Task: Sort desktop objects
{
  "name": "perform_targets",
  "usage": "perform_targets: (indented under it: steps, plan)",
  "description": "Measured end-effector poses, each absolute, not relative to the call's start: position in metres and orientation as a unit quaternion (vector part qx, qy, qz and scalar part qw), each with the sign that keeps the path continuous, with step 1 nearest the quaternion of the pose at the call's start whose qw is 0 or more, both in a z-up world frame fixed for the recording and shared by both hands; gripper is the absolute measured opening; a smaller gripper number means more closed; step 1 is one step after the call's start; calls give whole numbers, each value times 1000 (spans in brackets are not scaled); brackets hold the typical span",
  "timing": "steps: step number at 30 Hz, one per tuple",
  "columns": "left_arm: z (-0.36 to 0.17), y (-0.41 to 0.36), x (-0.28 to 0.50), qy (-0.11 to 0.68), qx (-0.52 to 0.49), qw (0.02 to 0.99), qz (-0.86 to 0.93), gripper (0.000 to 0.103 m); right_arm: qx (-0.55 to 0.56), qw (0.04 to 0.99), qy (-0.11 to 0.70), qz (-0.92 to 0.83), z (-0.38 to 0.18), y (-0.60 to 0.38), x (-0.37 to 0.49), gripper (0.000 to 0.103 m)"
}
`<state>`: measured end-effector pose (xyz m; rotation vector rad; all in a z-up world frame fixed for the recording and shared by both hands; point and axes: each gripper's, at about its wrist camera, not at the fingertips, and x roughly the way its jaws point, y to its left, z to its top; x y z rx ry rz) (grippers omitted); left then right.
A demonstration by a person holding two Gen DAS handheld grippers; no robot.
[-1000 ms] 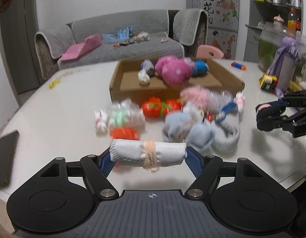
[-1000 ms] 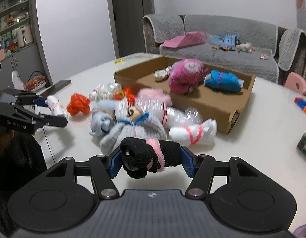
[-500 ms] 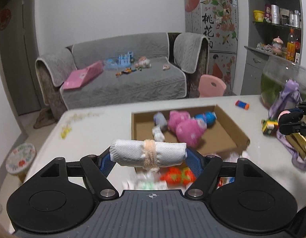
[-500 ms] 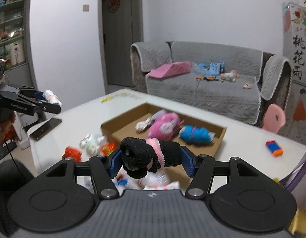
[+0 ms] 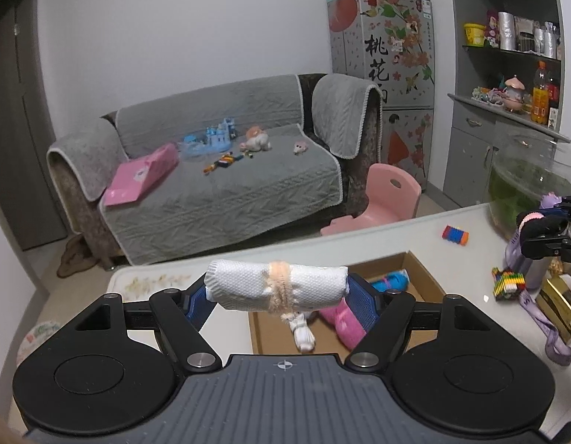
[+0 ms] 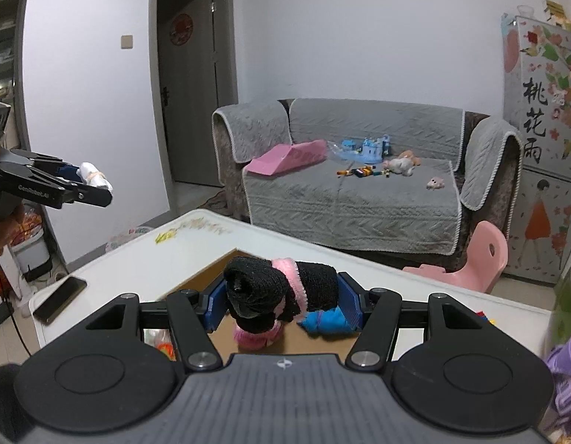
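Left wrist view: the left gripper [image 5: 278, 294] pinches a white rolled sock [image 5: 276, 285] by its ends, above the cardboard box [image 5: 429, 281]. Soft and light, it should squash.

Right wrist view: the right gripper [image 6: 282, 301] clamps a black rolled sock [image 6: 281, 290] likewise; its pink band [image 6: 289, 277] offers 1 firmer hold.

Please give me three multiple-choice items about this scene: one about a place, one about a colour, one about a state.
1. Where does the blue roll lie?
A. in the cardboard box
B. on the sofa
C. on the phone

2. What colour is the band around the black sock roll?
A. green
B. pink
C. yellow

3. What is the state of the left hand-held gripper?
A. open and empty
B. shut on the white sock roll
C. lying on the table

Answers:
1 A: the blue roll rests inside the cardboard box.
2 B: the black sock roll wears a pink band.
3 B: the left hand-held gripper clamps the white sock roll by its ends.
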<state>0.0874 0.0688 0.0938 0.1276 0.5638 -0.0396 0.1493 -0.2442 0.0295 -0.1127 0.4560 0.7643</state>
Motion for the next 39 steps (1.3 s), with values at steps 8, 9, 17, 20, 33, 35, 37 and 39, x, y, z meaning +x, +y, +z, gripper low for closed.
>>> perform_targets:
  steps: [8,9,17,20,33,35,37,39]
  plan:
    - [87,67,121,284,80,955,-30,78,-49,898,220,378,31,-233,165,57]
    - [84,66,125,286,81,954,-30,78,-49,897,221,380,29,-232,167,57]
    - [60,67,151,303,77,949,-37,78,-49,891,241,381,16,-225,184,57]
    - [49,70,158,312,74,947,-36,78,-50,889,249,380,12,-222,188,57]
    - [1,79,189,341,62,937,-40,78,-53,878,286,379,-12,-204,202,57]
    - [-7,80,193,345,59,936,-41,78,-54,877,293,378,-17,-202,205,57]
    - [-15,80,197,349,58,934,-42,78,-56,875,299,376,-22,-200,208,57]
    - [-25,80,202,351,61,934,-39,78,-60,874,304,375,-27,-197,210,57]
